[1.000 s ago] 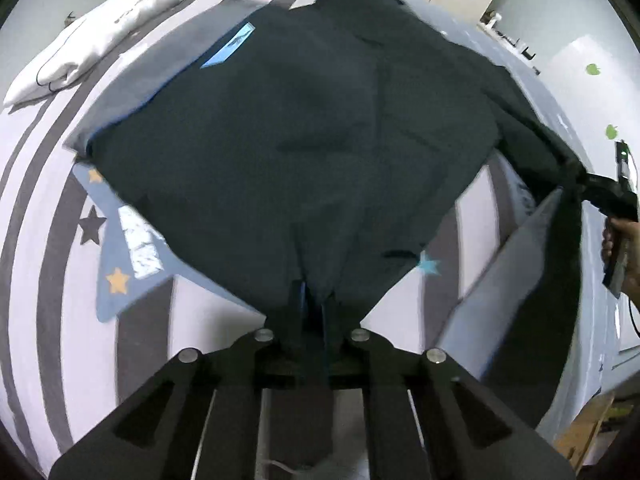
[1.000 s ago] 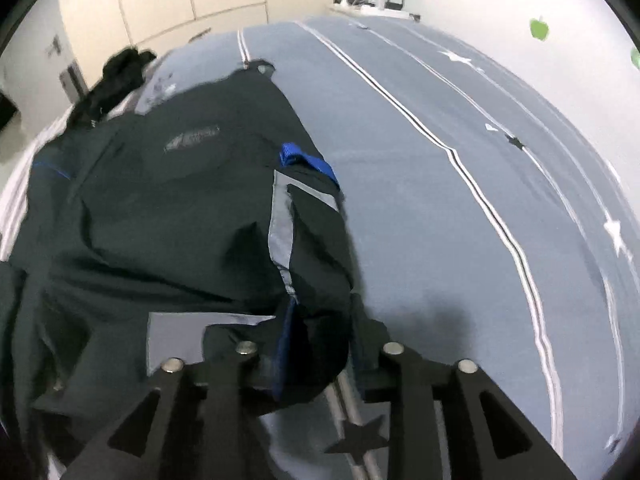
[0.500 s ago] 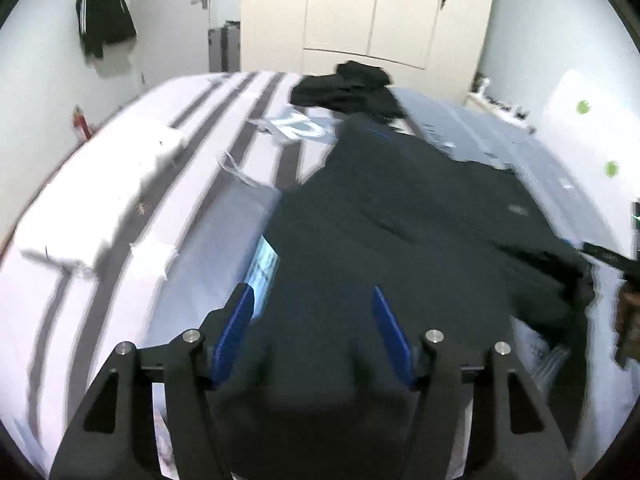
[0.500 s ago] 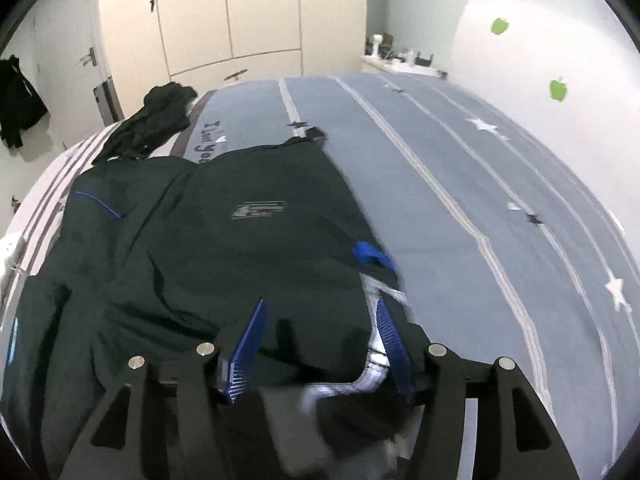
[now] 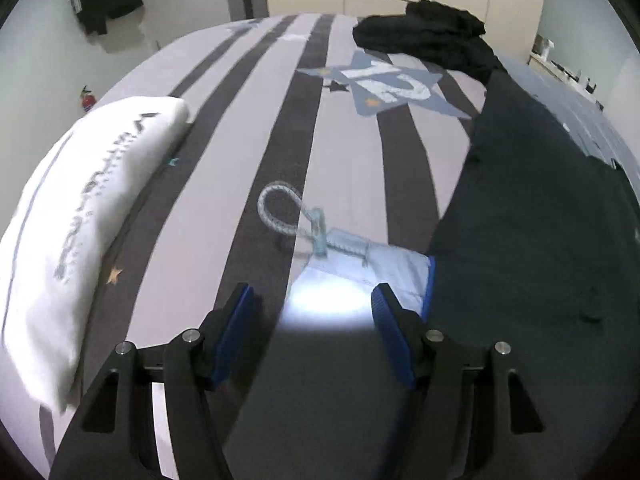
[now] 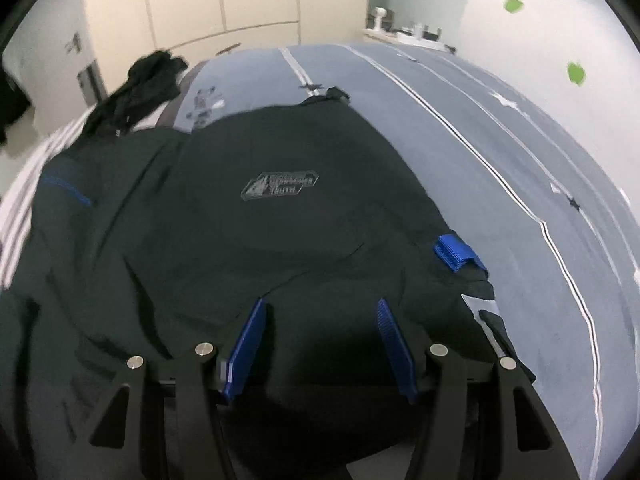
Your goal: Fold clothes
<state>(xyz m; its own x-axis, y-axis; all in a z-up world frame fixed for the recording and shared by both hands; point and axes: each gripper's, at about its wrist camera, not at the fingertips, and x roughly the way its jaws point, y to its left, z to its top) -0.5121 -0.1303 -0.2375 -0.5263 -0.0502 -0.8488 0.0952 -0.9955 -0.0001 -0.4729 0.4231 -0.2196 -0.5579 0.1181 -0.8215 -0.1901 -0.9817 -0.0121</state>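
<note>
The dark jacket (image 6: 256,240) lies spread on the bed (image 6: 500,168), filling the centre and left of the right wrist view, its grey chest logo (image 6: 280,185) a little above frame centre and a blue webbing loop (image 6: 456,254) at its right edge; in the left wrist view the same garment runs as a dark slab down the right side of the frame, from the upper right to the lower centre.

The right gripper (image 6: 320,344) hangs over the jacket's near part with its blue pads spread and nothing between them; the left gripper (image 5: 312,332) is likewise spread and holds nothing, its tips over the pale lining panel (image 5: 360,280) and drawcord loop (image 5: 280,212) at the jacket's left margin (glare washes out the fabric just ahead of the tips).

The jacket's long axis runs away from both cameras, from the lower edge toward the wardrobe (image 6: 224,4) at the top; which end is collar and which hem I cannot tell for sure.

By my judgement the garment sits straight ahead of the right gripper and to the right of the left one, so the right is the nearer to its bulk; the layers fit either a partly folded jacket or one merely laid down with an edge turned over.

A second dark garment (image 5: 424,34) lies bunched at the far end; a white pillow (image 5: 80,208) occupies the left of the left view.
</note>
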